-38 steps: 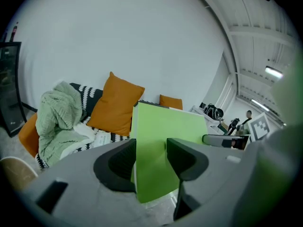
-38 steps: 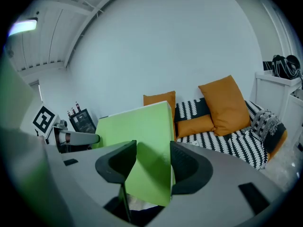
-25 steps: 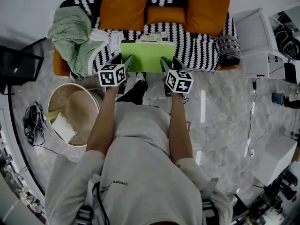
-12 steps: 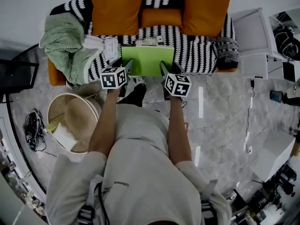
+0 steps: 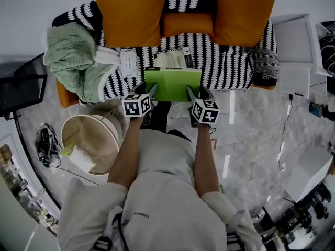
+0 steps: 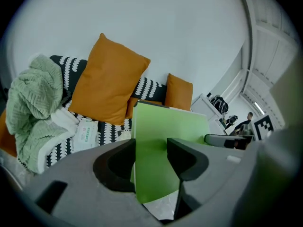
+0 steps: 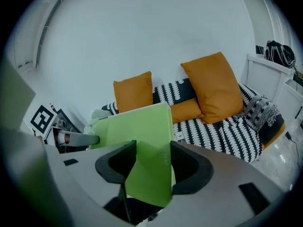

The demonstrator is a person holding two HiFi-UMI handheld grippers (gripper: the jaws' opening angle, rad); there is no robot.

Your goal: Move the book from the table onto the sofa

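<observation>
A green book (image 5: 172,83) is held flat between both grippers at the sofa's front edge, over the black-and-white seat (image 5: 230,67). My left gripper (image 5: 152,92) is shut on the book's left edge (image 6: 151,169). My right gripper (image 5: 189,93) is shut on its right edge (image 7: 151,174). In the left gripper view the book (image 6: 165,131) stands out ahead of the jaws toward the sofa (image 6: 142,91). The right gripper view shows the book (image 7: 137,131) reaching across to the other gripper (image 7: 71,138).
Orange cushions (image 5: 131,12) (image 5: 243,9) line the sofa back. A green blanket (image 5: 73,56), a white packet (image 5: 128,63) and a booklet (image 5: 175,59) lie on the seat. A round wooden table (image 5: 91,140) stands at the left, a white cabinet (image 5: 298,51) at the right.
The sofa has shifted lower in the head view, nearer to me, and the book, held by both grippers, now sits over the seat's front edge beside the booklet.
</observation>
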